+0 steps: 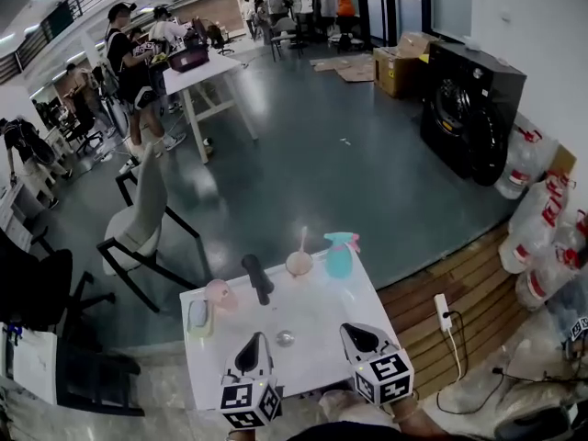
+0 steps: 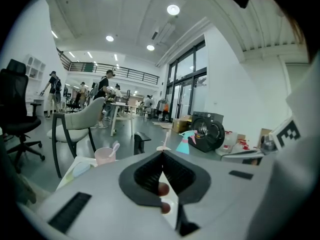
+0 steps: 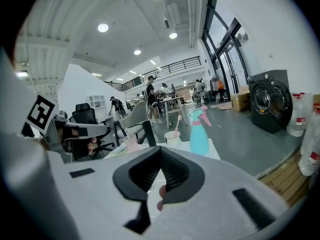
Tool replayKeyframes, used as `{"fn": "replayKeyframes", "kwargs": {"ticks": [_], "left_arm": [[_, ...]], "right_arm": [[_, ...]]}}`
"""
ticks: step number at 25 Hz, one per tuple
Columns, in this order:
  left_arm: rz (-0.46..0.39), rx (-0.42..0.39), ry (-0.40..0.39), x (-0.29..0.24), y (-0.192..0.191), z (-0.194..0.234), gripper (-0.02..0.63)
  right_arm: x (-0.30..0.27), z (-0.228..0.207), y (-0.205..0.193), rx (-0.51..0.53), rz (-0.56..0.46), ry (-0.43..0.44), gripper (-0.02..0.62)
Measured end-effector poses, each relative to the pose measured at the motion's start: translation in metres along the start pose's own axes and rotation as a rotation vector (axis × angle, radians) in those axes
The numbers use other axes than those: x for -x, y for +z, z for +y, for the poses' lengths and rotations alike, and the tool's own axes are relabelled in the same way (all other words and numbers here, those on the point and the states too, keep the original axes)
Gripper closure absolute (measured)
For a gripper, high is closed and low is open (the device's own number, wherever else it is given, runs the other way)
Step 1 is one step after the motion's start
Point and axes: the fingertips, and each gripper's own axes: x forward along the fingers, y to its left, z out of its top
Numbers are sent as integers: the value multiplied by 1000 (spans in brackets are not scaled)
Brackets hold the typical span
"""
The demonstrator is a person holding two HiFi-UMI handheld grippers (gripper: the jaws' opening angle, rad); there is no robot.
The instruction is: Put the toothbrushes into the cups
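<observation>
A pink cup (image 1: 219,292) stands at the table's far left with a toothbrush (image 2: 115,147) leaning in it. A cream cup (image 1: 299,263) at the far middle holds a pale toothbrush (image 1: 303,240) upright. In the left gripper view the pink cup (image 2: 104,155) shows beyond the jaws, and in the right gripper view the cream cup (image 3: 172,136) does. My left gripper (image 1: 255,340) and right gripper (image 1: 351,332) hover over the table's near edge, both shut with nothing between the jaws. The same holds in their own views for the left gripper (image 2: 161,158) and right gripper (image 3: 161,153).
A teal spray bottle (image 1: 339,256) stands at the far right corner of the white table (image 1: 322,306). A black upright object (image 1: 258,278) is between the cups. A green soap dish (image 1: 198,317) lies at the left, a small round metal thing (image 1: 286,338) mid-table. Chairs (image 1: 138,223) stand beyond.
</observation>
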Motion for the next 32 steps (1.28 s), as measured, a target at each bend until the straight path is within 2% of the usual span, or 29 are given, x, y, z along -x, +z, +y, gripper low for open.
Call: {"fn": "replayKeyframes", "kwargs": {"ticks": [6, 12, 18, 26, 32], "left_arm": [[-40, 9, 11, 34, 3, 5, 601], [-76, 16, 8, 66, 9, 3, 601], [-101, 27, -4, 99, 14, 1, 601], [-96, 56, -7, 138, 21, -13, 601], [-110, 29, 10, 162, 21, -19, 600]], "right_arm": [[20, 24, 3, 20, -18, 15, 594], [45, 44, 10, 87, -68, -6, 594], [70, 62, 15, 102, -92, -15, 594], [99, 80, 17, 107, -127, 5, 594], [121, 91, 16, 128, -149, 14, 594]]}}
